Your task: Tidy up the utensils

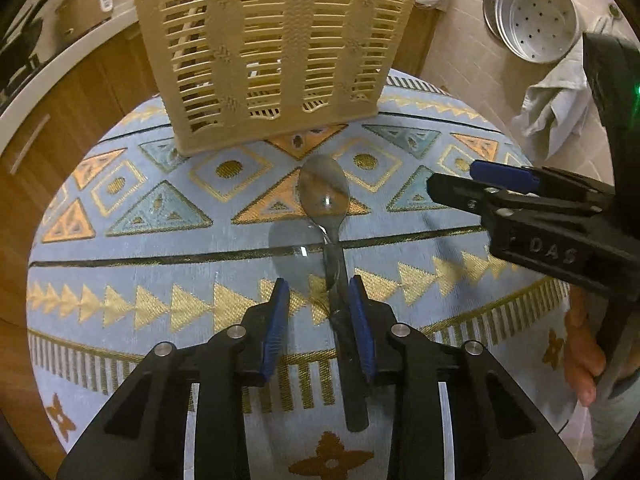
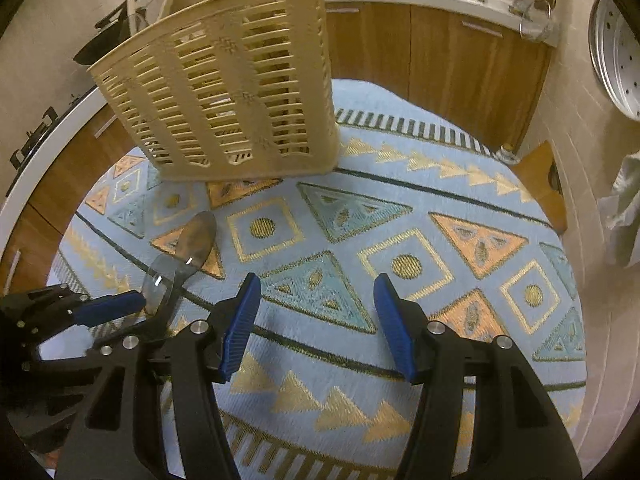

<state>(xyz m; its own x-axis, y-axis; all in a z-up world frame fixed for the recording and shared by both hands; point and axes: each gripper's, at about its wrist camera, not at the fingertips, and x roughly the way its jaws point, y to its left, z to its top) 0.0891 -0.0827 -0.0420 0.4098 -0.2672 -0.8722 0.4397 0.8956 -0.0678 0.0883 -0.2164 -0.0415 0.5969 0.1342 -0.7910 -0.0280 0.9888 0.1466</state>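
Note:
A metal spoon [image 1: 325, 194] lies on the blue patterned tablecloth [image 1: 160, 264], bowl toward the beige slatted basket [image 1: 276, 52]. A clear glassy spoon bowl [image 1: 294, 250] overlaps it just left of the neck. The dark handle runs back between the fingers of my left gripper [image 1: 320, 312], close against the right pad [image 1: 362, 328]; a gap shows at the left pad, so it is open. My right gripper [image 2: 316, 320] hovers open over bare cloth to the right of the spoon [image 2: 196, 236], nothing between its fingers. The basket [image 2: 224, 92] stands behind.
Wooden cabinets [image 2: 440, 52] and a white counter ring the round table. Perforated metal trays [image 1: 532, 20] and a grey cloth [image 1: 560, 100] hang on the tiled wall at right. A pot [image 1: 84, 8] sits on the counter. A person's hand [image 1: 584, 344] grips the right tool.

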